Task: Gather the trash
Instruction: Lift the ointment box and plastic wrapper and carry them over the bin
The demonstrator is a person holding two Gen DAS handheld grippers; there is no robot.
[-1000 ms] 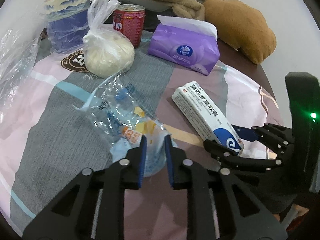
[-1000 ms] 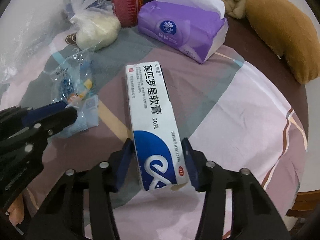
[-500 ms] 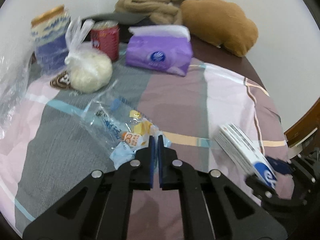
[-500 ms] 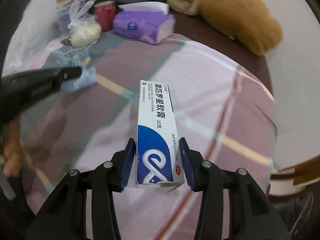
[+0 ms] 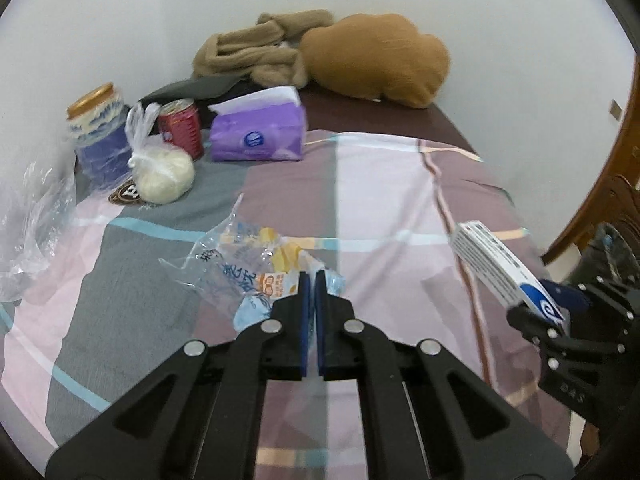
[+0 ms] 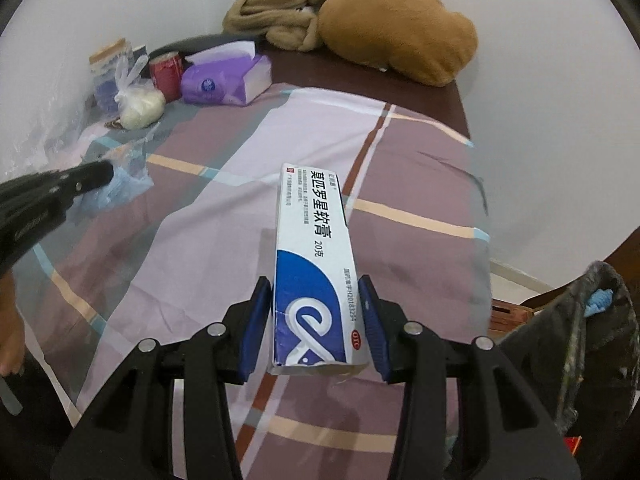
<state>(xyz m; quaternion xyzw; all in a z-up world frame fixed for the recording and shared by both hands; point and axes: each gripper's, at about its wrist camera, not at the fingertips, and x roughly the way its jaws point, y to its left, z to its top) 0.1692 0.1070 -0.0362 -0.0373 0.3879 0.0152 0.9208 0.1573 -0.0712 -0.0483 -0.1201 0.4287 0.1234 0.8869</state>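
1. Wrapper, crumpled clear plastic, lies on the checked tablecloth in the left wrist view; the left gripper has its blue pads pressed nearly together on the wrapper's near edge.
2. Right wrist view: the right gripper pinches a white-and-blue ointment box by its near end, lifted clear above the cloth, with a dark trash bag at lower right.
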